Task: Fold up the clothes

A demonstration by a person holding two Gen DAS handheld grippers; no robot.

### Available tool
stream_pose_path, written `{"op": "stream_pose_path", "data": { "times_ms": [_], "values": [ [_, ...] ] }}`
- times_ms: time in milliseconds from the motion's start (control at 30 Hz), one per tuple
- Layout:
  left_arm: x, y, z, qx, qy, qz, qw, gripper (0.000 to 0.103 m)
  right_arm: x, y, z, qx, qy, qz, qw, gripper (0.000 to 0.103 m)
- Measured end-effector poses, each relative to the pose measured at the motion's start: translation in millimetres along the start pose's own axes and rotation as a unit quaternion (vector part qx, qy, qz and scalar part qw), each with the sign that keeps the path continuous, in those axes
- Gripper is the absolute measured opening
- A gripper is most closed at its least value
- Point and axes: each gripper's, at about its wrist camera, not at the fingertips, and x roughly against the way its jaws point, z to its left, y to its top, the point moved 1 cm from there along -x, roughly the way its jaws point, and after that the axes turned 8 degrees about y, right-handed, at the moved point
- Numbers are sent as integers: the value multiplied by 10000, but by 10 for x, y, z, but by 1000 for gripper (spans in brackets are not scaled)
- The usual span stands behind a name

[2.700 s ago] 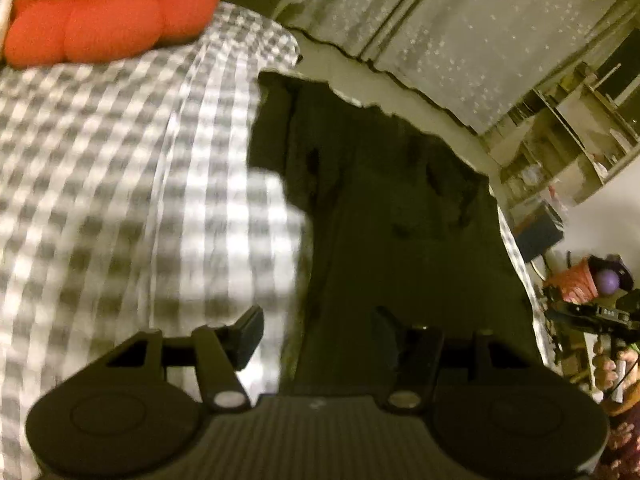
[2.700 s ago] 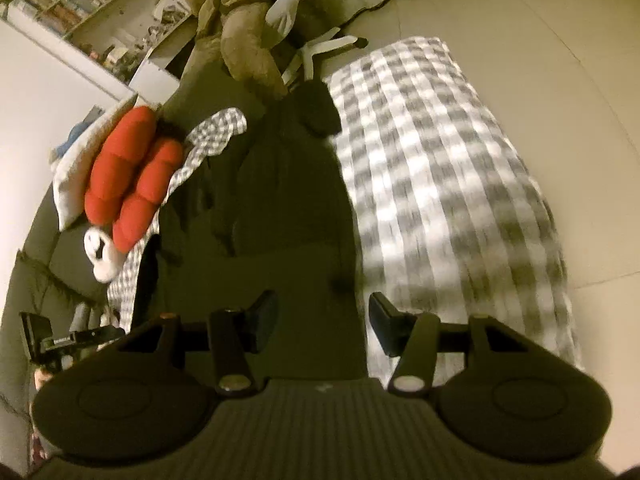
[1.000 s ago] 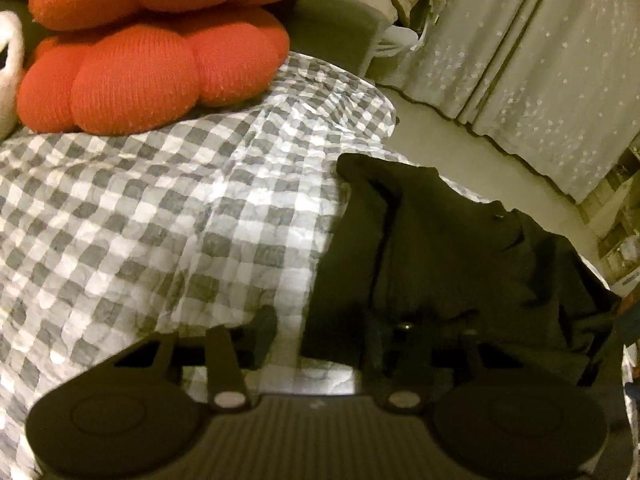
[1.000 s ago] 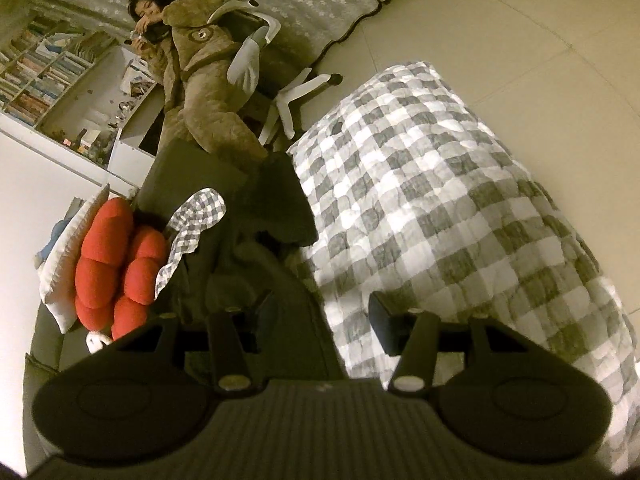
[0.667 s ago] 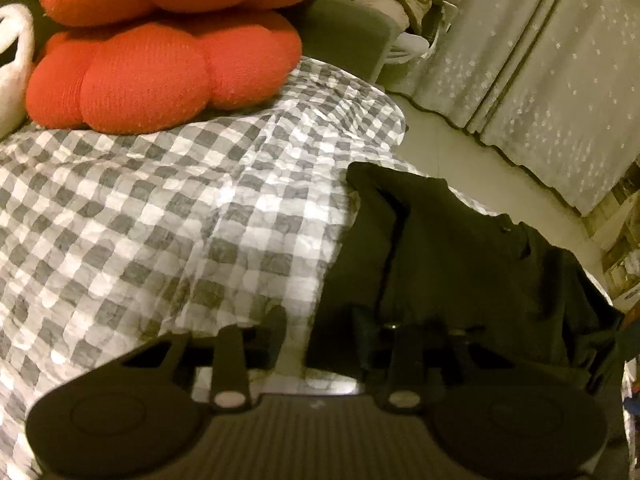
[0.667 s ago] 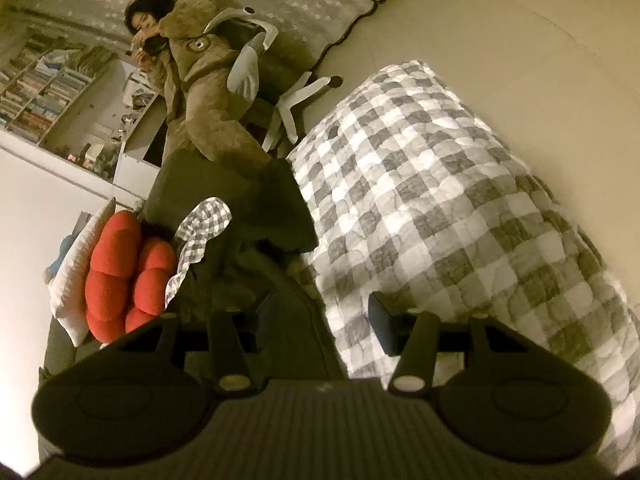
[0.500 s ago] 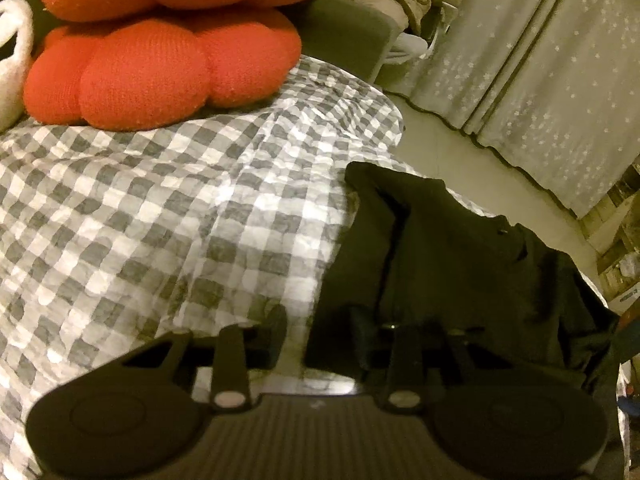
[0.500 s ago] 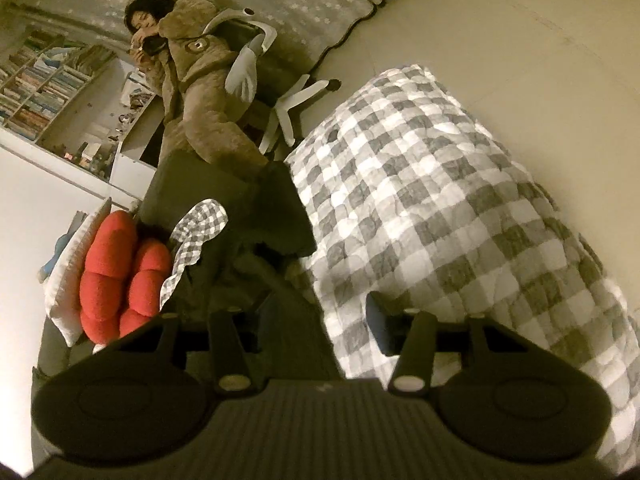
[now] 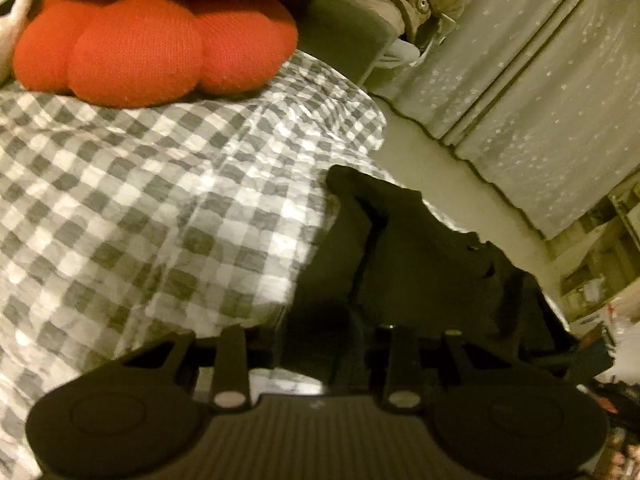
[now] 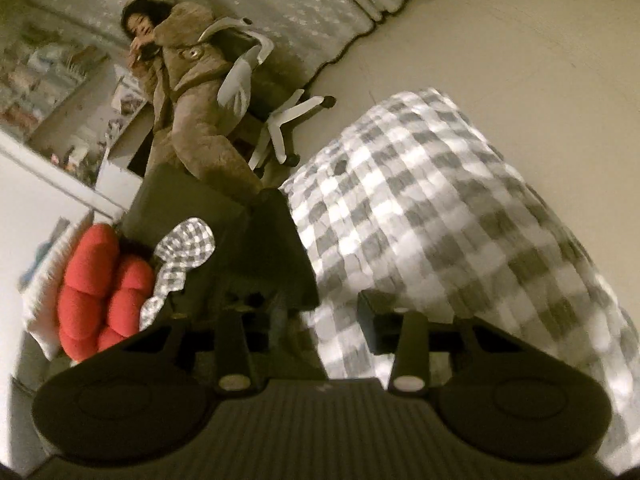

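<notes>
A bed covered by a checked quilt [image 9: 168, 208] is noted, on which the dark garment [image 9: 420, 264] is bunched, its near edge pinched in the closed left claw [image 9: 316, 344] for folding, while the right claw [image 10: 316, 320] is held spread over another edge.

Dim yellowish light, motion blur (fisheye-warped edges)
</notes>
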Motion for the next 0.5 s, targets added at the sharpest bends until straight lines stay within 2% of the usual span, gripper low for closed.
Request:
{"op": "stream_pose_path", "data": {
  "times_ms": [267,333,400,500],
  "values": [
    [-83,35,-10,75,10,24,10000,33,-273,-3,224,907,-383,156,9950,40],
    [-97,47,-11,98,24,22,9999,30,-359,-27,299,1192,-543,220,9911,35],
    [-111,60,-11,120,38,20,9999,26,-435,-59,379,1519,-750,279,9852,23],
    [-131,78,-12,154,59,17,9999,12,-506,-104,461,1976,-1043,434,9738,7]
  ]
}}
